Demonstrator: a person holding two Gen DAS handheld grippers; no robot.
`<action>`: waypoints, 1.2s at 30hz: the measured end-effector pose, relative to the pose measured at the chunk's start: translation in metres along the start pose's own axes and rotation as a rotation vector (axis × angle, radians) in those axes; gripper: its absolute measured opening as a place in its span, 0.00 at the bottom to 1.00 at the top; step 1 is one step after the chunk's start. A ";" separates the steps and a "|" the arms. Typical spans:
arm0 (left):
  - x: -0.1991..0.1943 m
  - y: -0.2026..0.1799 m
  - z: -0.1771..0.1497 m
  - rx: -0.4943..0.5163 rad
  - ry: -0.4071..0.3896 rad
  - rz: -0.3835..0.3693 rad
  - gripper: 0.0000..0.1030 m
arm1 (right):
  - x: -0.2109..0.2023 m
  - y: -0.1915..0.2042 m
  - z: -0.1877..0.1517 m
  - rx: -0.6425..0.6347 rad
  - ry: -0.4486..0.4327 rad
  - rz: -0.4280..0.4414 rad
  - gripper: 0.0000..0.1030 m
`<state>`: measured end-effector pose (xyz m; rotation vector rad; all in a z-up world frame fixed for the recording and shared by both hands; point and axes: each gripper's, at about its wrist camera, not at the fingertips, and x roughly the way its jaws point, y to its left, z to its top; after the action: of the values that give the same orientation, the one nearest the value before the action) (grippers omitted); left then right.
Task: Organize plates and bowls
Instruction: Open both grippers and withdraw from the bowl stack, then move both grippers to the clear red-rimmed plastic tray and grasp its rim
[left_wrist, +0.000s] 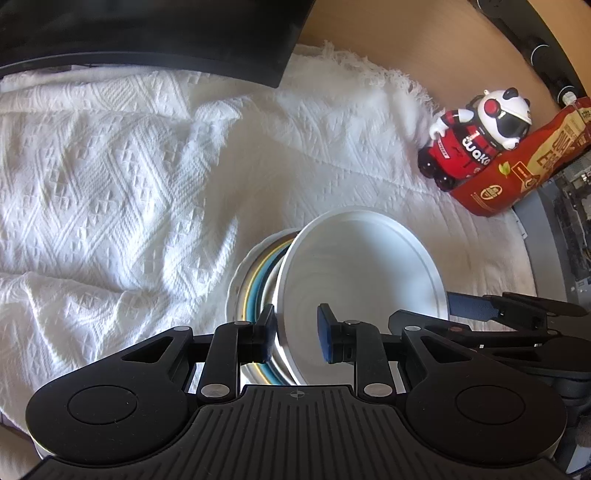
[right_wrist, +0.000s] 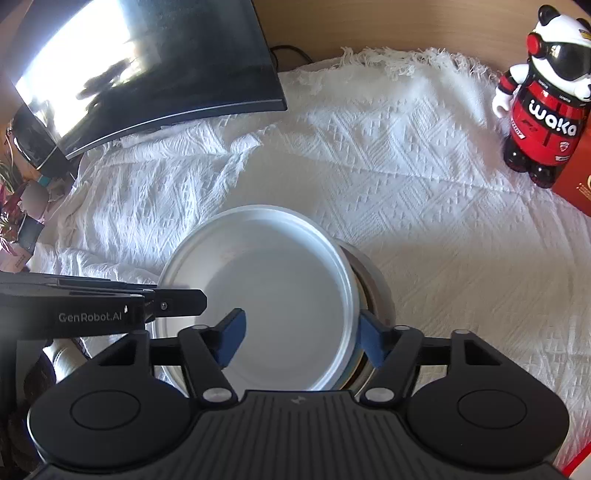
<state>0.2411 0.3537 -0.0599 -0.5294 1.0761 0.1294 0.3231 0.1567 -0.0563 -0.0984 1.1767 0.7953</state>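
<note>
left tongs (left_wrist: 295, 334): astride white plate (left_wrist: 358, 277) rim, grip unclear | right tongs (right_wrist: 301, 341): likewise

Both wrist cameras look steeply down, close over the white plate (left_wrist: 360, 280) on the cloth (left_wrist: 110, 177). Both views share the panda figure (right_wrist: 543, 107) at two o'clock (and the monitor (right_wrist: 155, 70) towards eleven).

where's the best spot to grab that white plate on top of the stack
Grip the white plate by its raised rim, one finger inside and one outside. It sits tilted on the stack of bowls, so the rim stands clear of them. Come from above at the near edge, on opposite sides; the left gripper and right gripper already straddle it there.
</note>
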 end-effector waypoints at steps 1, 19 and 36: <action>0.000 0.000 0.000 0.001 -0.002 0.001 0.26 | -0.001 -0.001 0.000 0.002 -0.003 0.005 0.63; -0.004 0.022 0.009 -0.095 0.012 -0.053 0.24 | -0.002 -0.004 -0.004 0.009 -0.009 0.035 0.52; -0.037 -0.006 0.019 0.000 -0.115 0.010 0.23 | -0.015 -0.019 -0.008 0.043 -0.071 0.012 0.53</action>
<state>0.2406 0.3627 -0.0191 -0.5112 0.9670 0.1667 0.3264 0.1319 -0.0531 -0.0277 1.1278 0.7776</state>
